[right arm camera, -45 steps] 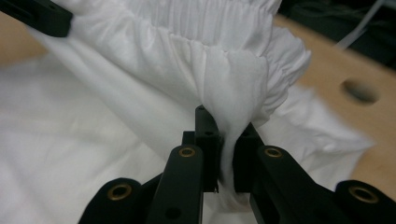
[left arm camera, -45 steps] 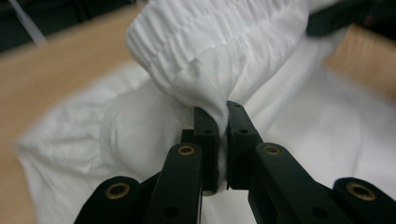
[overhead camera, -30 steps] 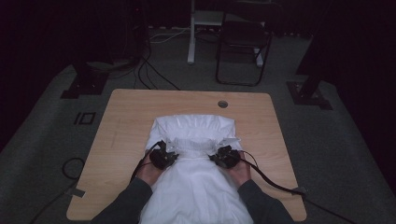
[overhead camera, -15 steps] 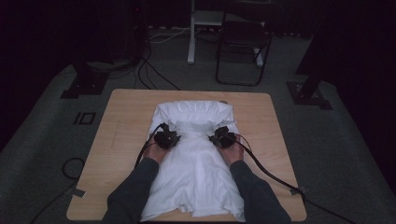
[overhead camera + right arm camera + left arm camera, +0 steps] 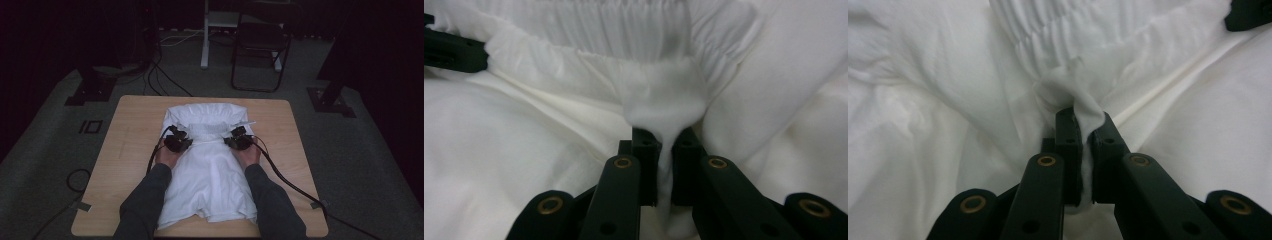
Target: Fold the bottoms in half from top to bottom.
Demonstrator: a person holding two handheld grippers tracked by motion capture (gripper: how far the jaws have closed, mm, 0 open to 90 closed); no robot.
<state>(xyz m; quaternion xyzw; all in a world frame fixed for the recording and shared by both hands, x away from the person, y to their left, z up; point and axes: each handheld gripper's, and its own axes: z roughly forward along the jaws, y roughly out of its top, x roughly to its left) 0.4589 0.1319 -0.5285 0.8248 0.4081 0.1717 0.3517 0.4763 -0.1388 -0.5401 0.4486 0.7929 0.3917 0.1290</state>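
Dark grey long sleeves (image 5: 150,200) are worn on both forearms. Left gripper (image 5: 178,143) and right gripper (image 5: 239,139): compact black bodies, each trailed by a thick black cable (image 5: 290,182) toward 5 and 7 o'clock. Black linkage arms with brass-ringed rivets (image 5: 1046,160) are seen in the gripper views.

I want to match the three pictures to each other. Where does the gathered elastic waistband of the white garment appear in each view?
High view: the waistband runs across the garment's middle, between the two hand-held grippers.
Left gripper view: waistband at top centre, above the jaws, which pinch white cloth.
Right gripper view: waistband along the top edge, above the pinched fold.
Shared landmark: the waistband's fine pleated ribbing.
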